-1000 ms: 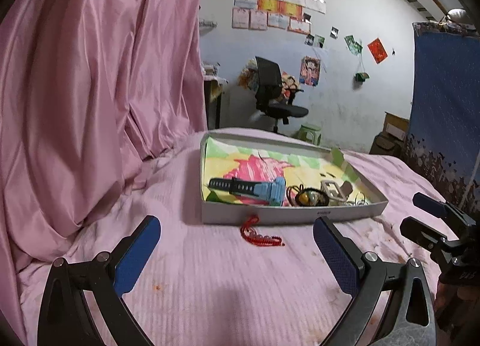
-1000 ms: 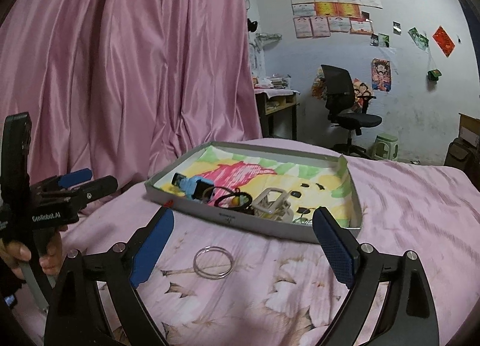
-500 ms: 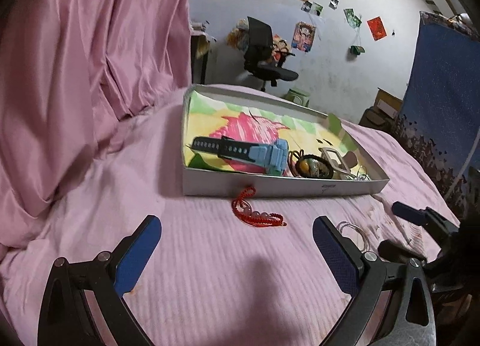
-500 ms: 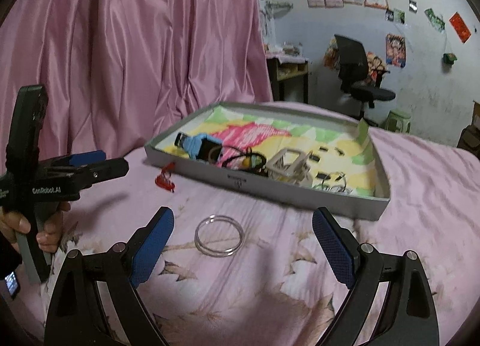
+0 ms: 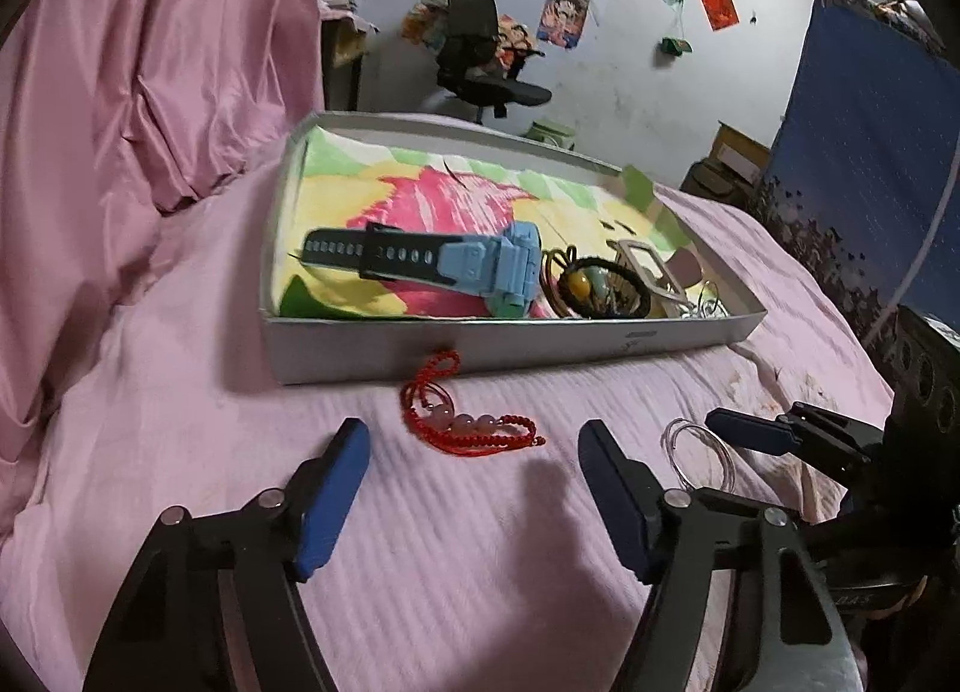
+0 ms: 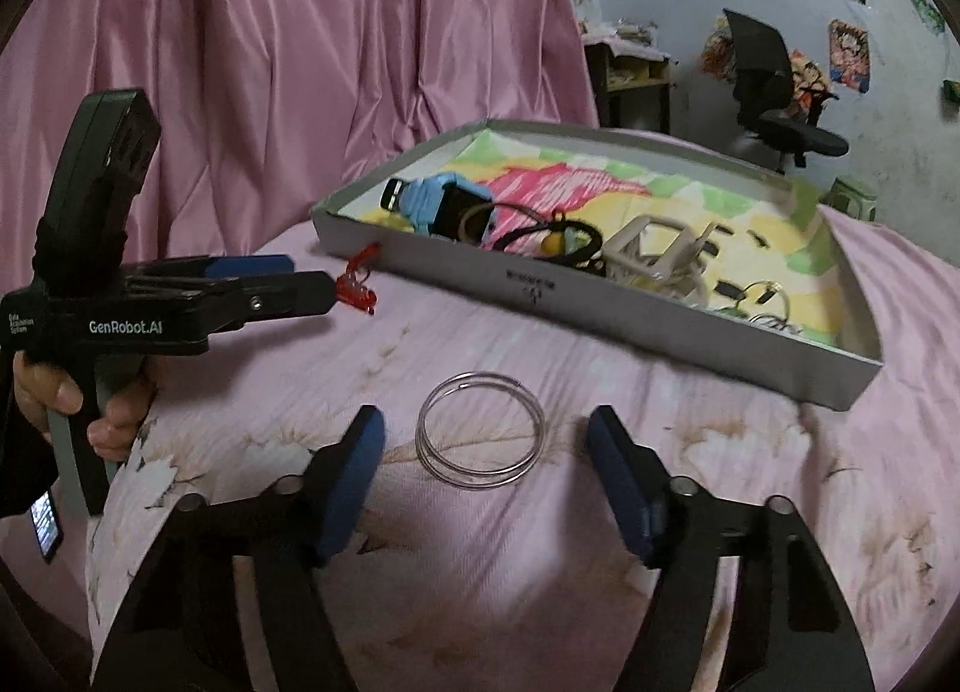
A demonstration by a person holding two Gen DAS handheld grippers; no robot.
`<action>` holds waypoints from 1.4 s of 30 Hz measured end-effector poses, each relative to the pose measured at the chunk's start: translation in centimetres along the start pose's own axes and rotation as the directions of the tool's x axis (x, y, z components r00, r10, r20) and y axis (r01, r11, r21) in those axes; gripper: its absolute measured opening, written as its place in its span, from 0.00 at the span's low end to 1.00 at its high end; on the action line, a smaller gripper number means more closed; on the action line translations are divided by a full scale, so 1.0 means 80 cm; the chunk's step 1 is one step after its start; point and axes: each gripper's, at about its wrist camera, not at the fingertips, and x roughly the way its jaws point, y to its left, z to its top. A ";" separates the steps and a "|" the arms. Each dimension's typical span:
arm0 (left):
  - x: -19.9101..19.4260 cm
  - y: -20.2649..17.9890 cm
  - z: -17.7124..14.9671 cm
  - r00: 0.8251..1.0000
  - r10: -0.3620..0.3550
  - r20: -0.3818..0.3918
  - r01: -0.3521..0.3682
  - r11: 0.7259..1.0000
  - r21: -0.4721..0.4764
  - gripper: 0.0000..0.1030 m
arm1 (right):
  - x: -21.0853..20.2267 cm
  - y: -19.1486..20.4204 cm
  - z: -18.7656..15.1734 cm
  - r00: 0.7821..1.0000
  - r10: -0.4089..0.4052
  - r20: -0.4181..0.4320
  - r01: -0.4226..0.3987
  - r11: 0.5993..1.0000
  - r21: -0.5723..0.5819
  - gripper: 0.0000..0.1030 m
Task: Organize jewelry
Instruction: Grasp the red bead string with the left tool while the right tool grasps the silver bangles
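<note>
A red cord bracelet with pink beads (image 5: pixel 465 422) lies on the pink bedspread just before the grey tray (image 5: pixel 480 341). My left gripper (image 5: pixel 474 473) is open and empty, its jaws straddling the space just short of the bracelet. A clear double-ring bangle (image 6: pixel 483 431) lies on the bedspread before the tray (image 6: pixel 600 302). My right gripper (image 6: pixel 486 464) is open and empty, its jaws either side of the bangle. The tray holds a blue watch (image 5: pixel 456 266), a dark beaded bracelet (image 5: pixel 594 293), a beige clip (image 6: pixel 660 254) and small rings.
Pink curtains (image 6: pixel 330 62) hang left of the bed. A black office chair (image 5: pixel 480 62) and a desk stand by the far wall. A dark blue patterned cloth (image 5: pixel 870 164) hangs at the right. The other gripper shows in each view, the left one (image 6: pixel 180 302) and the right one (image 5: pixel 810 440).
Both grippers moved forward and down toward the bedspread. The left one closed in on the red bracelet, the right one on the clear bangle. Both stayed open.
</note>
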 end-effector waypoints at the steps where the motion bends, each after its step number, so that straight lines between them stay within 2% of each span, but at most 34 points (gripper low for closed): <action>1: 0.003 0.000 0.001 1.000 -0.004 -0.006 0.004 1.000 0.002 0.66 | 0.001 -0.001 0.000 1.000 0.006 -0.002 -0.006 1.000 0.003 0.56; 11: 0.019 -0.004 0.000 0.999 0.033 -0.039 -0.032 0.999 0.027 0.53 | 0.011 -0.006 -0.005 0.999 0.037 -0.030 -0.036 0.999 0.039 0.52; 21: 0.017 -0.003 -0.005 0.998 0.052 -0.018 -0.051 0.998 0.024 0.34 | 0.013 -0.007 -0.003 0.999 0.032 -0.040 -0.031 0.999 0.039 0.52; 29: 0.013 -0.008 -0.010 0.998 0.068 0.014 -0.068 0.996 0.048 0.27 | 0.012 -0.009 -0.004 0.999 0.025 -0.038 -0.023 0.999 0.040 0.39; 35: 0.010 -0.013 -0.014 0.997 0.067 0.031 -0.069 0.995 0.069 0.22 | 0.011 -0.009 -0.004 0.999 0.011 -0.032 -0.010 0.999 0.035 0.39; 38: 0.009 -0.014 -0.015 0.997 0.065 0.037 -0.068 0.995 0.075 0.15 | 0.010 -0.008 -0.005 1.000 0.001 -0.025 0.000 0.999 0.032 0.39; 42: 0.008 -0.014 -0.016 0.997 0.067 0.038 -0.070 0.995 0.078 0.15 | 0.008 -0.008 -0.005 1.000 -0.001 -0.017 0.001 0.999 0.037 0.39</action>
